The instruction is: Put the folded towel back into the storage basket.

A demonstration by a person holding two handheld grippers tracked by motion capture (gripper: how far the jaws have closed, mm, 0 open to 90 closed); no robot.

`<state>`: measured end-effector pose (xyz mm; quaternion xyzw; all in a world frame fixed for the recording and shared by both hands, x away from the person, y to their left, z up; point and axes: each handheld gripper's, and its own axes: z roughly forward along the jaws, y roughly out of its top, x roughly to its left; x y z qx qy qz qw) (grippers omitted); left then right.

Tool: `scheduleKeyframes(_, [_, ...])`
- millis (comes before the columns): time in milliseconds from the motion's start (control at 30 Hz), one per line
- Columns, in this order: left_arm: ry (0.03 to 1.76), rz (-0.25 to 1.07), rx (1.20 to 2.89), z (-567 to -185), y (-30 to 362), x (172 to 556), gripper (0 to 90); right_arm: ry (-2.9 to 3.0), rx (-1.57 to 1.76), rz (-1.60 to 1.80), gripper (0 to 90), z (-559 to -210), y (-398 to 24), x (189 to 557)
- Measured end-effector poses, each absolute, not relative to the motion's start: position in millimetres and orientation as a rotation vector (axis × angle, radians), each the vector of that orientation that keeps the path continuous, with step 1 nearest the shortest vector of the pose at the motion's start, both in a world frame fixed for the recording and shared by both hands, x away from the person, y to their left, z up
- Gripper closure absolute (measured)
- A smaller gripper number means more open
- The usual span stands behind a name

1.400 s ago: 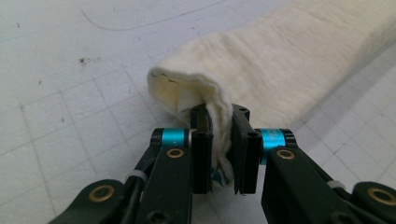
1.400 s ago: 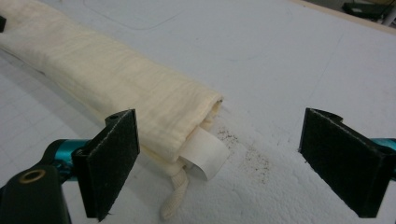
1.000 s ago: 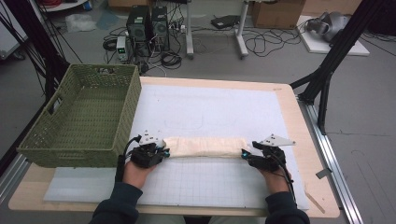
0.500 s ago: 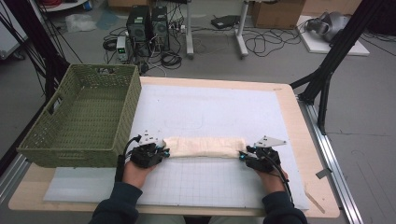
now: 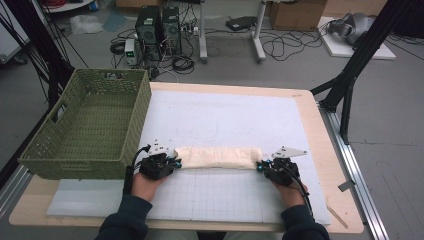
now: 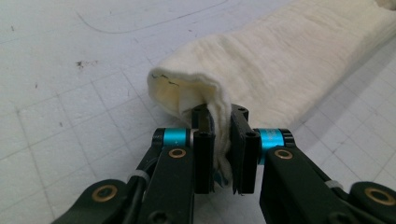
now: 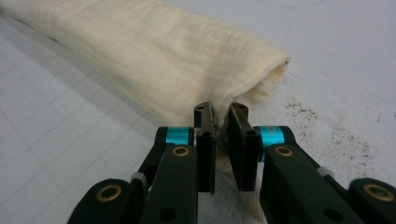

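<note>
Green woven basket (image 5: 87,127) on table's left, holds nothing; cream cloth (image 5: 217,157) beside it.

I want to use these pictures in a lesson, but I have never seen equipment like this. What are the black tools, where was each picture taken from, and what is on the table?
There is no robot here. A person sits at the table and holds a two-jawed clamp tool in each hand: the left hand-held gripper and the right hand-held gripper.

The wide picture comes from a fixed camera above the person, looking forward and down. The two close-ups come from small cameras riding on each tool, looking along its black jaws.

On the white gridded mat lies a cream cloth, folded or rolled into a long bundle. A green woven basket stands at the left.

Each tool pinches one end of the cloth: the left, the right. The right jaws have just been closing on the fabric.
</note>
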<state>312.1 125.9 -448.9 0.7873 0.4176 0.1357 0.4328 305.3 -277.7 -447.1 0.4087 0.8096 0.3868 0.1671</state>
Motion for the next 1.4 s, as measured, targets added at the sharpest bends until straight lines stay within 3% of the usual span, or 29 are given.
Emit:
scheduleKeyframes(867, [0.956,0.393,1.764,-402.9,149.5,307.8,82.8,2.150,1.092,1.251,83.8,-401.3,-278.1,301.7])
scheduleKeyframes(1267, [0.995,0.398,1.810,-413.4,147.6,310.9,82.7,2.234,1.214,1.199,82.2,-436.2,-255.7,326.9])
scheduleKeyframes(1400, [1.001,0.399,1.817,-415.8,147.1,311.0,82.7,2.237,1.267,1.193,74.7,-442.9,-254.7,332.5])
